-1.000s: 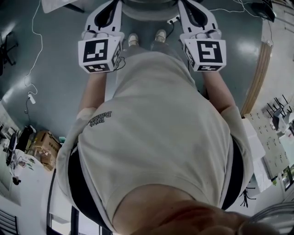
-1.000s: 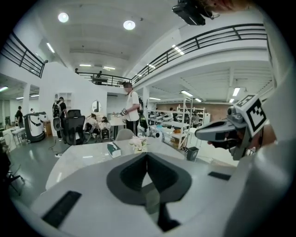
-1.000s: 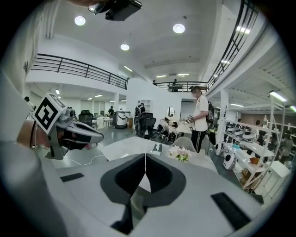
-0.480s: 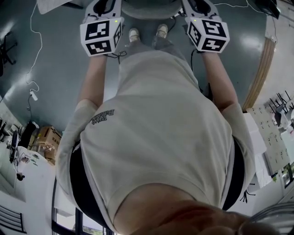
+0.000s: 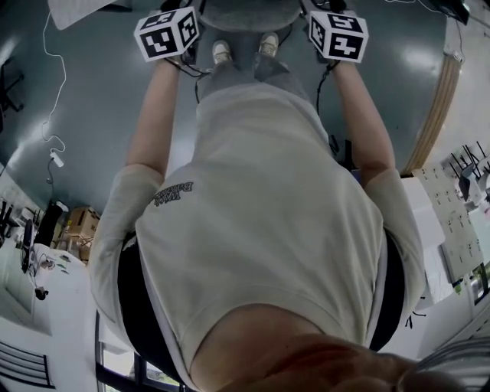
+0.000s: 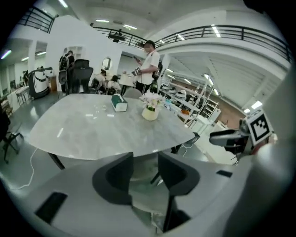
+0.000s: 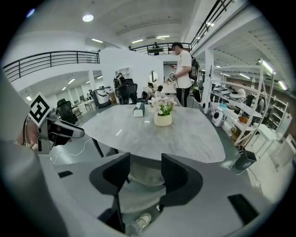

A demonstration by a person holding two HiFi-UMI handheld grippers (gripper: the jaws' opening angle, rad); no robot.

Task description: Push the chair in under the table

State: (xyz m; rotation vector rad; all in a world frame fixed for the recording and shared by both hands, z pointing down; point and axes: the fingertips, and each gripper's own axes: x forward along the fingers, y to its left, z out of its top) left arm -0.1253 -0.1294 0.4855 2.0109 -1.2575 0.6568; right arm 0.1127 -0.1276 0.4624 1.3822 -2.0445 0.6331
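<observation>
Item one, my left tongs (image 6: 145, 159): they have just been opening and are now standing spread, with the grey padding of the chair (image 5: 245, 14) showing in the gap, neither pad pressing on it. Item two, my right tongs (image 7: 144, 162): likewise just opened and standing spread, framing the same grey padding below the near edge of the table (image 7: 152, 136), gripping nothing. Item three, the chair: it is sitting at the top centre of the head view, between the two marker cubes and just beyond my shoes (image 5: 222, 52); in the right gripper view its padding is lying low in the middle, underneath the table's rim. Item four, the table: a pale marbled top, filling the middle of both gripper views and carrying a flower pot (image 7: 163, 119) and a tissue box (image 6: 119, 102) near its far side. Item five, a standing person (image 6: 149, 69) is looking down behind the table. Item six, the dark glossy floor (image 5: 92, 92) is spreading across the upper left of the head view.
</observation>
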